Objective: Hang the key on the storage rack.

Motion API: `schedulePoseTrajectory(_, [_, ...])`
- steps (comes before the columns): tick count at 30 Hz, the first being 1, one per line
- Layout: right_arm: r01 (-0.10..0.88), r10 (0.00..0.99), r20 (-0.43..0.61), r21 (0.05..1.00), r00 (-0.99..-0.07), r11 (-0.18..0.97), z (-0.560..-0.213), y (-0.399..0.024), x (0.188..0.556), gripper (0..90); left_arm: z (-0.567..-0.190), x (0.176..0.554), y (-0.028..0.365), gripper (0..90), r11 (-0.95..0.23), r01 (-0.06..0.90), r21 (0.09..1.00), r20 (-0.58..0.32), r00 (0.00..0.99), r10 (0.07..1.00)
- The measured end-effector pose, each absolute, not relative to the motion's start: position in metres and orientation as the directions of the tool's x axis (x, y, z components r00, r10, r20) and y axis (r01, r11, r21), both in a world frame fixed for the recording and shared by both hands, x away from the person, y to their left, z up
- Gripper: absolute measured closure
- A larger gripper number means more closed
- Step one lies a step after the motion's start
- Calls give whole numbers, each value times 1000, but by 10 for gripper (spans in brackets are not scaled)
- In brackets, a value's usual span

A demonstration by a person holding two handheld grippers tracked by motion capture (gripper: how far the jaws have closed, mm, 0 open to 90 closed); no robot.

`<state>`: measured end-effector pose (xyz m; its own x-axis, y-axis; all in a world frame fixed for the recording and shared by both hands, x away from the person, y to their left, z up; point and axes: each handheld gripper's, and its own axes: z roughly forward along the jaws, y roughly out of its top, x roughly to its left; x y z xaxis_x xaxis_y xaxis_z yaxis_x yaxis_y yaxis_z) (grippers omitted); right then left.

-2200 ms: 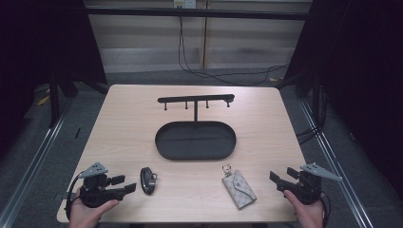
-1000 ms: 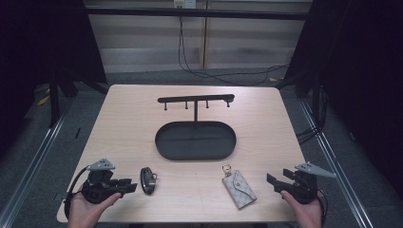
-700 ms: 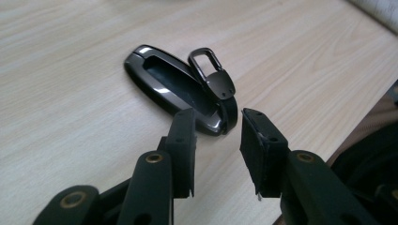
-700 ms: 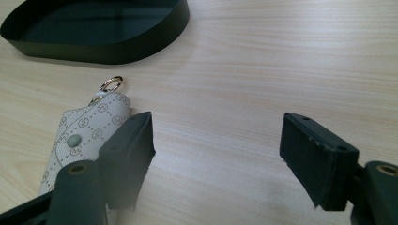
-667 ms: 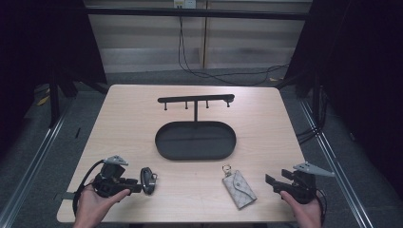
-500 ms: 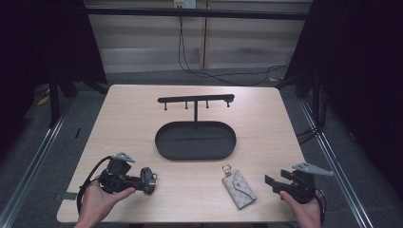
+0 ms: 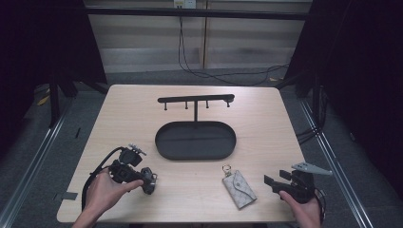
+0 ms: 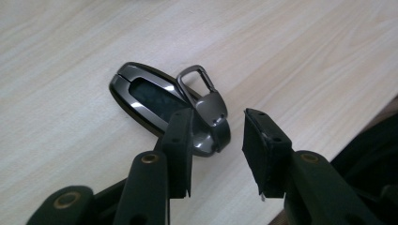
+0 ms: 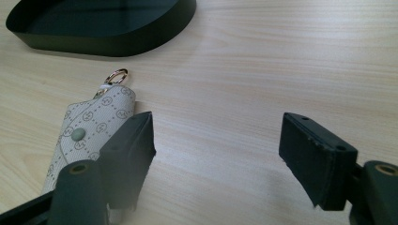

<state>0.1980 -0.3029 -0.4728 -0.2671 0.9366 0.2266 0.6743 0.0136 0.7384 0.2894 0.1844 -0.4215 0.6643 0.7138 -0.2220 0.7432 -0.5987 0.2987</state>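
A person seated at a pale wooden table [image 7: 266,118] works two hand-held grippers. The left gripper [image 8: 217,140] hovers low over a dark car key fob [image 8: 155,101] lying flat near the table's front left; its jaws have just been opening and now stand slightly apart, one on either side of the fob's metal clip end [image 8: 206,101], with no pad visibly pressing on it, though from the high view the left hand [image 7: 107,190] hides much of the contact. The right gripper [image 9: 216,150] sits near the table's front right corner, its jaws spread wide with bare wood between them. Just beside its left jaw lies a patterned key pouch [image 9: 91,126] with a gold ring [image 9: 116,76], untouched. Behind the pouch, at the table's middle, stands a black oval tray [image 7: 164,142] with a hook rack [image 7: 196,99] rising from its back edge.
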Motion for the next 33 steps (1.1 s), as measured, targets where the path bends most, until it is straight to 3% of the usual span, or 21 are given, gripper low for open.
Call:
schedulePoseTrajectory(12, [681, 932, 230, 732, -279, 23, -474, -302, 200, 268, -425, 301, 167, 611, -627, 755, 193, -192, 656, 730])
schedulePoseTrajectory(22, [687, 933, 230, 727, -277, 24, -475, -302, 201, 268, -437, 312, 152, 536, -639, 762, 108, -168, 647, 744])
schedulePoseTrajectory(33, [691, 930, 236, 723, -282, 27, -475, -302, 201, 268, -445, 316, 137, 544, -662, 749, 40, -118, 661, 741])
